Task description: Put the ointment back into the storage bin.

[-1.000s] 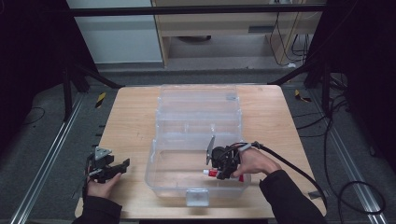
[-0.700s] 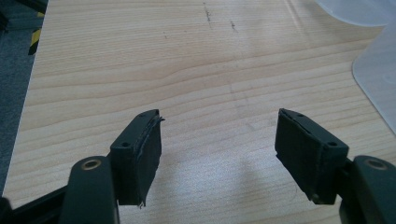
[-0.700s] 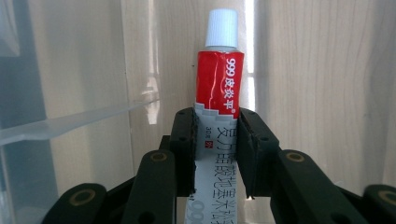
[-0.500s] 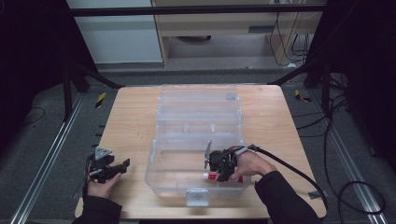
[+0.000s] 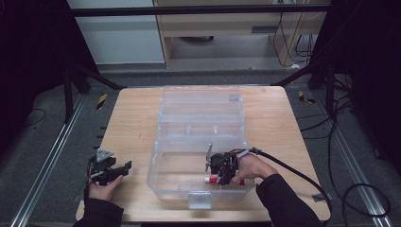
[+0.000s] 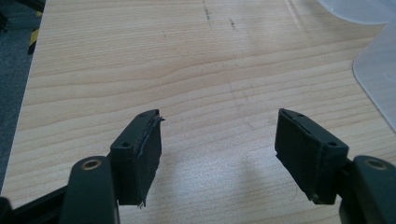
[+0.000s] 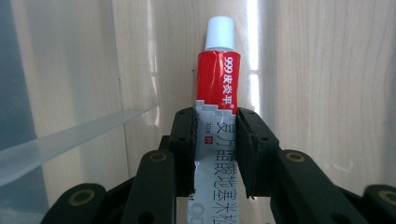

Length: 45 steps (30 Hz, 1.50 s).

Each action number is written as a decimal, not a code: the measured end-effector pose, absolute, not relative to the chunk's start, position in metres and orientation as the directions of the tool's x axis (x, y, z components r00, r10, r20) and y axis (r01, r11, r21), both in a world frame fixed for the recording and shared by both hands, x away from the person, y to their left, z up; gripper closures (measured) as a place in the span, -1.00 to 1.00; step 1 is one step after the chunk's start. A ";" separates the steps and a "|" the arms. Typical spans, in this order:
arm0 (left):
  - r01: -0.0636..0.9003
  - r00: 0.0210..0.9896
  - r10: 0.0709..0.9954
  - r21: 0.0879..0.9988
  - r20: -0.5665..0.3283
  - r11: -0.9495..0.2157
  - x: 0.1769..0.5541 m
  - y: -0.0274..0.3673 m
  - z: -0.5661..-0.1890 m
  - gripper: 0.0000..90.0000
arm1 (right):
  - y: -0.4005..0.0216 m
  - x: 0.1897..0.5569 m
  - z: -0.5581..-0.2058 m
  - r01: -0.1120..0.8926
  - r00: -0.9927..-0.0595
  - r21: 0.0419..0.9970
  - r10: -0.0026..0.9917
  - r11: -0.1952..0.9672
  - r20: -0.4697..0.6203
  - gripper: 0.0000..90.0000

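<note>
A clear plastic box (image 5: pixel 163 182) lies open on the wooden table, its lid (image 5: pixel 201 101) folded back. Inside the front compartment my right gripper (image 5: pixel 218 178) is shut on a red and white ointment tube (image 7: pixel 218 81) with a white cap. The tube (image 5: pixel 211 179) points left, low over the box floor. In the right gripper view the two pads clamp the tube's silver rear part. My left gripper (image 5: pixel 124 168) rests at the table's front left, apart from the box. Its jaws stand open over bare wood, with black pads (image 6: pixel 144 156) holding nothing.
The box's latch (image 5: pixel 198 199) faces the table's front edge. Bare wood (image 5: pixel 130 127) lies left of the box and a strip (image 5: pixel 272 123) lies right of it. A black cable (image 5: pixel 293 172) trails from the right gripper off the table. Metal rails run along both sides.
My right hand has shifted slightly left and forward inside the box with the tube. The left hand has stayed where it was.
</note>
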<state>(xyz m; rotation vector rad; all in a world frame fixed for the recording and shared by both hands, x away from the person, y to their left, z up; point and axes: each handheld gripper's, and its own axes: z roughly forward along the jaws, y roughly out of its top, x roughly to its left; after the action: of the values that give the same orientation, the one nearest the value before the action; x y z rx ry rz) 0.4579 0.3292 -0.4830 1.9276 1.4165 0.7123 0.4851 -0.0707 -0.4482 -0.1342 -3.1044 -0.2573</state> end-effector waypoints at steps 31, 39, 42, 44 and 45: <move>0.617 0.273 0.961 0.757 0.051 -0.215 0.458 0.329 -0.483 -0.31 | -0.114 0.472 -0.391 0.225 -0.953 0.471 0.294 0.853 -0.077 0.09; 0.619 0.271 0.961 0.755 0.053 -0.216 0.458 0.328 -0.483 -0.31 | -0.158 0.451 -0.370 0.274 -0.892 0.675 0.443 0.685 -0.087 -0.22; 0.619 0.270 0.961 0.754 0.056 -0.218 0.458 0.328 -0.484 -0.31 | -0.176 0.445 -0.367 0.300 -0.848 0.732 0.522 0.611 -0.089 -0.29; 0.620 0.269 0.962 0.754 0.056 -0.217 0.458 0.328 -0.484 -0.31 | -0.190 0.442 -0.369 0.306 -0.810 0.779 0.580 0.547 -0.089 -0.38; 0.620 0.268 0.962 0.754 0.057 -0.217 0.458 0.328 -0.484 -0.31 | -0.195 0.441 -0.370 0.312 -0.793 0.793 0.603 0.524 -0.085 -0.41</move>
<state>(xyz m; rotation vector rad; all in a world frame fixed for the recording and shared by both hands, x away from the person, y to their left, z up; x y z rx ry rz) 0.4582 0.3283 -0.4838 1.9275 1.4249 0.7158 0.4407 -0.1947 -0.3696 -0.9519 -3.0383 -1.4510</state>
